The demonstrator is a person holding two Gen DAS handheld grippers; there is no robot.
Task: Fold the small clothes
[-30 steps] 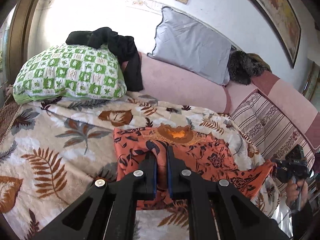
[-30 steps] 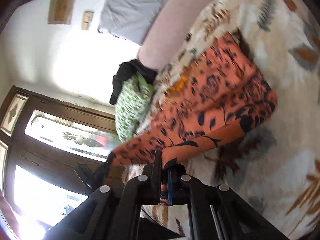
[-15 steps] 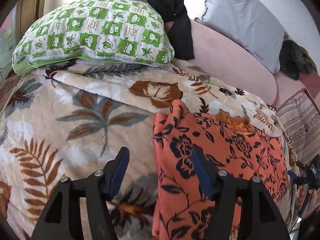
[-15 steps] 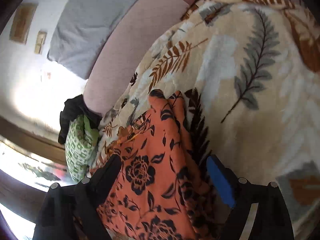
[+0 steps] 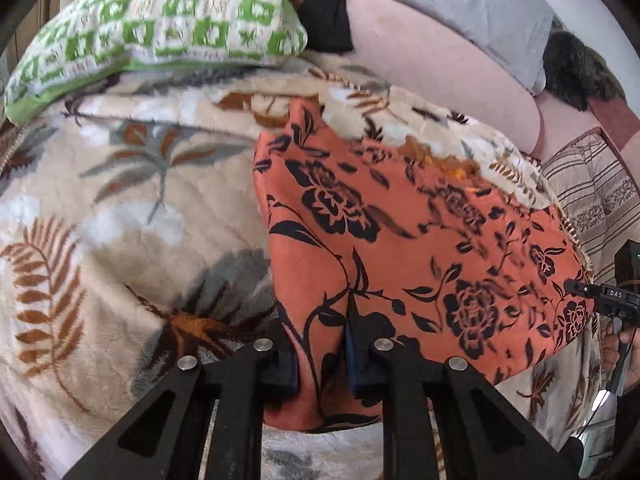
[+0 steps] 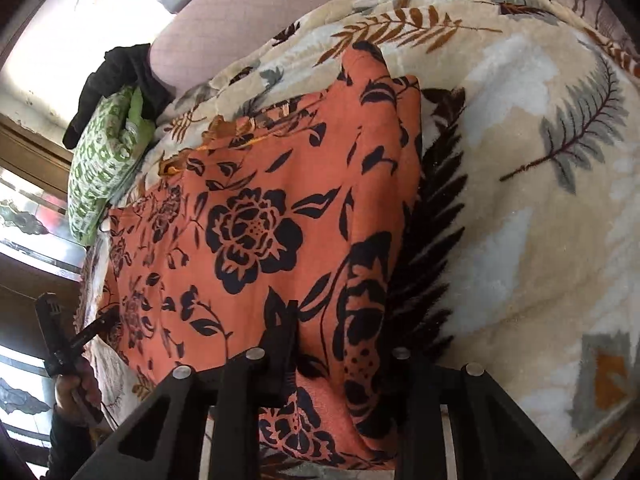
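Fabric is being pinched by both grippers along the near edge of an orange garment [image 5: 400,232] printed with black flowers, which is lying flat on a cream blanket [image 5: 120,208] patterned with brown and grey leaves. The left gripper [image 5: 320,344] is being held over the garment's near left corner; its jaws have just been closing and are now narrow, with a raised fold of the cloth caught between the pads. The right gripper [image 6: 340,344] is being held at the near right corner, its jaws likewise just closed in to a narrow gap around a bunched ridge of cloth. At the far left, a green-and-white checked pillow [image 5: 160,20] is being overlapped by a black garment [image 5: 324,12]. A grey cushion [image 5: 472,12] is being propped against the pink sofa back [image 5: 432,64] beyond.
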